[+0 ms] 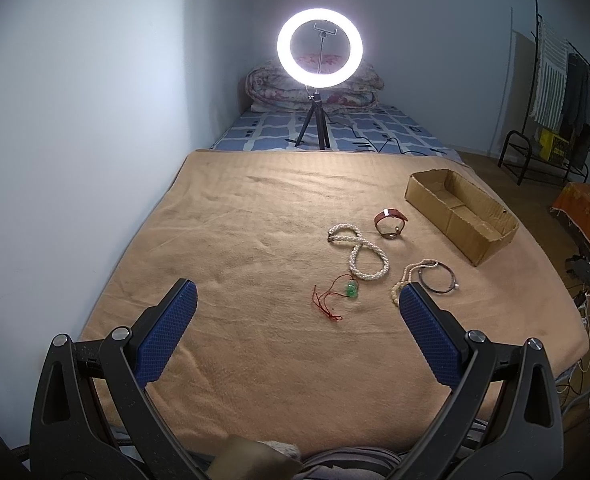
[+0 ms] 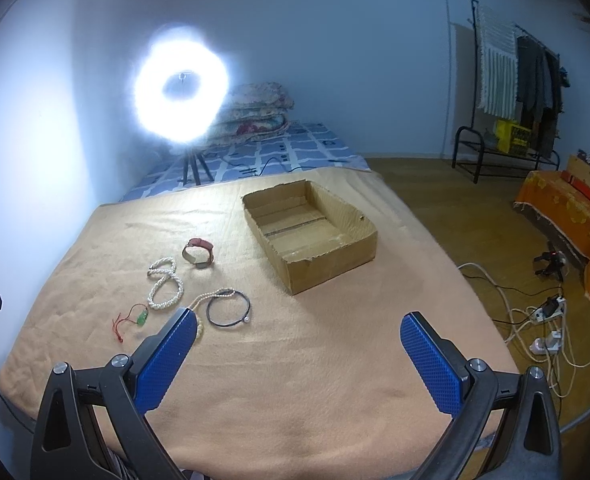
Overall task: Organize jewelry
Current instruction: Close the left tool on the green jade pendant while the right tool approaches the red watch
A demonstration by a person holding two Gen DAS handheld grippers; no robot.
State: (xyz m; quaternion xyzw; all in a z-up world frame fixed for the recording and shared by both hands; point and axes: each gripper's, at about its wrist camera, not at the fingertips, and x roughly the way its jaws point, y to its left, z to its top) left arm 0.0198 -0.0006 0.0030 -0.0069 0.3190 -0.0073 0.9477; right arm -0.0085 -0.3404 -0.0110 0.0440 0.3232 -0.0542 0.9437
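Note:
Several jewelry pieces lie on a tan blanket (image 1: 255,216): a white pearl necklace (image 1: 361,250) (image 2: 165,284), a red watch (image 1: 390,222) (image 2: 199,254), a red cord with a green pendant (image 1: 341,294) (image 2: 133,320), a beige bead strand (image 1: 407,278) (image 2: 203,304) and a black cord bracelet (image 1: 439,278) (image 2: 229,310). An open cardboard box (image 1: 463,210) (image 2: 311,232) sits to their right. My left gripper (image 1: 297,294) is open and empty, held above the blanket short of the jewelry. My right gripper (image 2: 297,322) is open and empty, to the right of the pieces.
A lit ring light on a tripod (image 1: 319,46) (image 2: 181,84) stands behind the blanket, with folded quilts (image 1: 315,88). A wall runs along the left. Cables and a power strip (image 2: 547,312) lie on the floor at right, near a clothes rack (image 2: 511,80).

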